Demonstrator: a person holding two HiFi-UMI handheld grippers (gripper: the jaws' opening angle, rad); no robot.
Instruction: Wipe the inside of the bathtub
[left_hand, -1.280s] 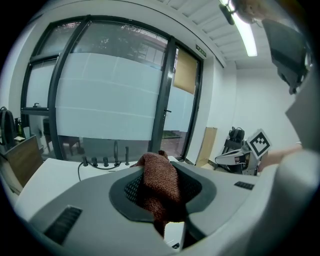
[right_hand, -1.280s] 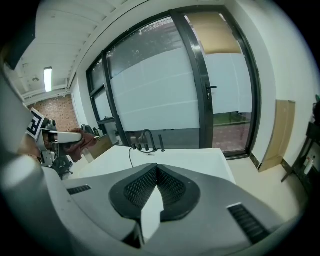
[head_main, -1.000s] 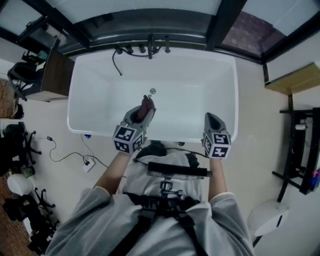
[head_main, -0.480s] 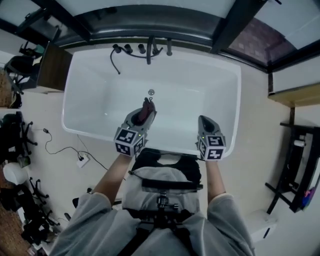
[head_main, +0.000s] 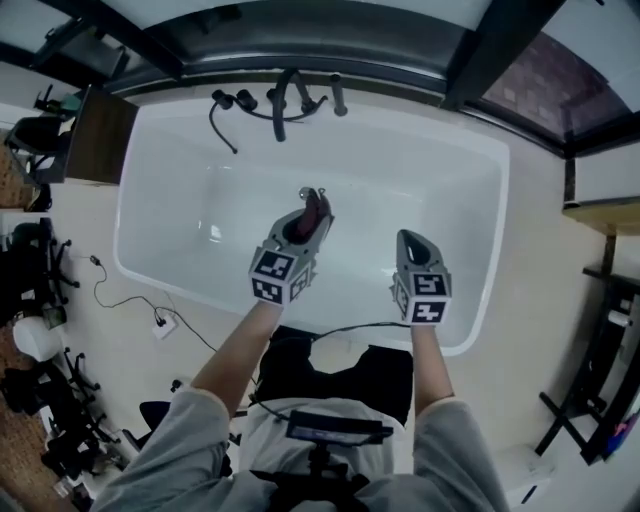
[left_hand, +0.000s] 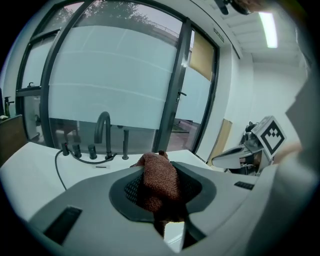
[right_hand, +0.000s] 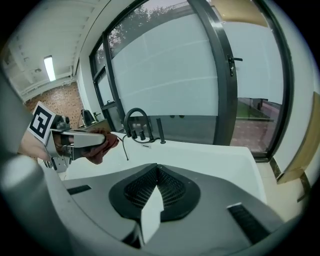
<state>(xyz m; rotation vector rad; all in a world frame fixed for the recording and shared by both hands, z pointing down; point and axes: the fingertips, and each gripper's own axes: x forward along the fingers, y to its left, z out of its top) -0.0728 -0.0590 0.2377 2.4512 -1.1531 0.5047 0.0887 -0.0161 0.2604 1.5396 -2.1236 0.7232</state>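
Note:
A white bathtub (head_main: 480, 190) fills the middle of the head view, with a dark faucet (head_main: 285, 100) at its far rim. My left gripper (head_main: 312, 215) hovers over the tub's middle, shut on a reddish-brown cloth (head_main: 316, 207) that bulges out between the jaws (left_hand: 159, 180). From the right gripper view the cloth (right_hand: 97, 145) shows at the left. My right gripper (head_main: 411, 240) is held above the tub's near side, its jaws closed together with nothing between them.
The faucet (left_hand: 102, 132) and hand-shower hose (head_main: 222, 125) sit on the far rim below a large window (left_hand: 115, 75). A wooden side table (head_main: 95, 150) stands at the left. Cables (head_main: 150, 315) and dark gear lie on the floor at the left; a black rack (head_main: 610, 380) stands right.
Both grippers have moved forward, farther over the tub, and the view has shifted closer to it. The left gripper still holds the cloth.

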